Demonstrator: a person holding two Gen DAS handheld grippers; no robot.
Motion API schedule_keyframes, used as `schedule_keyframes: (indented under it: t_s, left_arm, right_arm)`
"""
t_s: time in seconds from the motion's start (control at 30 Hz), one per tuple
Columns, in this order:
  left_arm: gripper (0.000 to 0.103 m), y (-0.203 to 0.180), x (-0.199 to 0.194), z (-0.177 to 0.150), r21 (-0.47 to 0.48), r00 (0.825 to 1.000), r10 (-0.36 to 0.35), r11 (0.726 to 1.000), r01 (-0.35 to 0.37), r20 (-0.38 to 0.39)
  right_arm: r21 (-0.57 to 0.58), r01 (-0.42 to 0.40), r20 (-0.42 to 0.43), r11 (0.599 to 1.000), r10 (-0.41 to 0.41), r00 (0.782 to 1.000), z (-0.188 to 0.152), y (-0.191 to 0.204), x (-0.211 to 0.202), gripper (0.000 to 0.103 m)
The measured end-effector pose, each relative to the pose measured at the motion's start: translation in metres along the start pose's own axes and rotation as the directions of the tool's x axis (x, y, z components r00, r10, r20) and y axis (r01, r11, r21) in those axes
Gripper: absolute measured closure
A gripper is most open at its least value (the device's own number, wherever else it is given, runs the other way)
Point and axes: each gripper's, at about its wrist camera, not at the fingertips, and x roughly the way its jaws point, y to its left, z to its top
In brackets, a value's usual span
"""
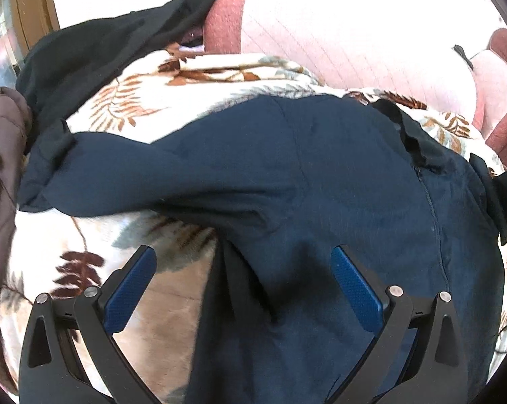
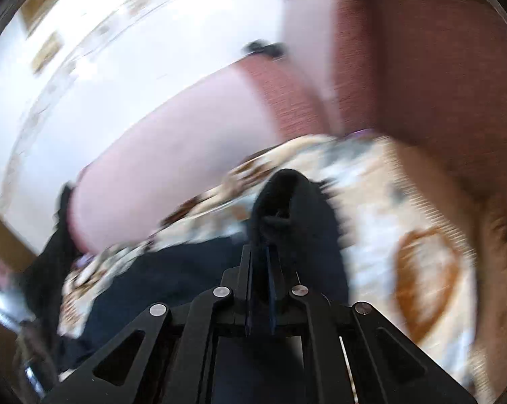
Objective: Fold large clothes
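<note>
Across the leaf-print blanket (image 1: pixel 145 101) lies the navy garment (image 1: pixel 320 168), spread from nine o'clock to three, one long part trailing toward six. Over that part hovers the left tool (image 1: pixel 243 276), jaws wide apart, holding nothing. Clamped tight on a bunched edge of the garment (image 2: pixel 287 202) is the right tool (image 2: pixel 263 262), its view blurred. Judging by this, a fold is in hand: the right side carries its edge over. Next the left tool likely needs to pinch the cloth below and match the edge. A black garment (image 1: pixel 118 40) sits at eleven o'clock.

text: none legible | labels: none | numbers: none | both views checked
</note>
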Motion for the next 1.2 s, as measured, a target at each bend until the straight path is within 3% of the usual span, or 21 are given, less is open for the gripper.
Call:
schedule_keyframes:
  t_s: [0.23,0.47,0.63,0.7,0.8,0.87,0.9,0.93,1.0,1.2]
  left_arm:
    - [0.0,0.03,-0.009,0.008,-0.046,1.0,-0.01,0.999,0.011,0.024]
    - [0.0,0.07,-0.021,0.015,-0.119,0.998,-0.016,0.993,0.023,0.062]
    - [0.0,0.094,-0.023,0.017,-0.166,0.997,-0.017,0.986,0.029,0.078]
    - [0.0,0.099,-0.021,0.017,-0.18,0.997,-0.022,0.983,0.035,0.071]
    - [0.0,0.1,-0.016,0.015,-0.187,0.998,-0.042,0.981,0.051,0.051]
    - [0.0,0.096,-0.014,0.013,-0.184,0.997,-0.066,0.98,0.072,0.037]
    - [0.0,0.091,-0.012,0.012,-0.176,0.996,-0.082,0.981,0.086,0.03]
    - [0.0,0.087,-0.011,0.011,-0.167,0.995,-0.094,0.981,0.097,0.024]
    - [0.0,0.073,-0.01,0.007,-0.139,0.993,-0.122,0.983,0.122,0.007]
    - [0.0,0.016,0.005,0.006,-0.084,0.967,-0.237,0.97,0.23,-0.095]
  right_arm:
    - [-0.113,-0.161,-0.114,0.981,0.148,0.982,-0.048,0.117,0.033,0.097]
    - [-0.142,-0.276,-0.253,0.951,0.234,0.939,-0.108,0.207,0.089,0.097]
    - [-0.107,-0.347,-0.373,0.932,0.286,0.883,-0.157,0.247,0.133,0.096]
    - [-0.064,-0.378,-0.464,0.924,0.308,0.83,-0.181,0.256,0.156,0.091]
    - [-0.068,-0.361,-0.527,0.93,0.273,0.805,-0.201,0.261,0.162,0.091]
    - [-0.072,-0.382,-0.504,0.921,0.297,0.811,-0.2,0.256,0.149,0.088]
    - [-0.067,-0.388,-0.476,0.919,0.312,0.822,-0.196,0.247,0.137,0.08]
    - [-0.055,-0.384,-0.441,0.922,0.323,0.837,-0.189,0.233,0.125,0.067]
    - [-0.036,-0.328,-0.368,0.944,0.292,0.883,-0.175,0.195,0.103,0.059]
    - [0.087,-0.179,-0.308,0.98,0.198,0.931,-0.157,0.078,0.076,0.059]
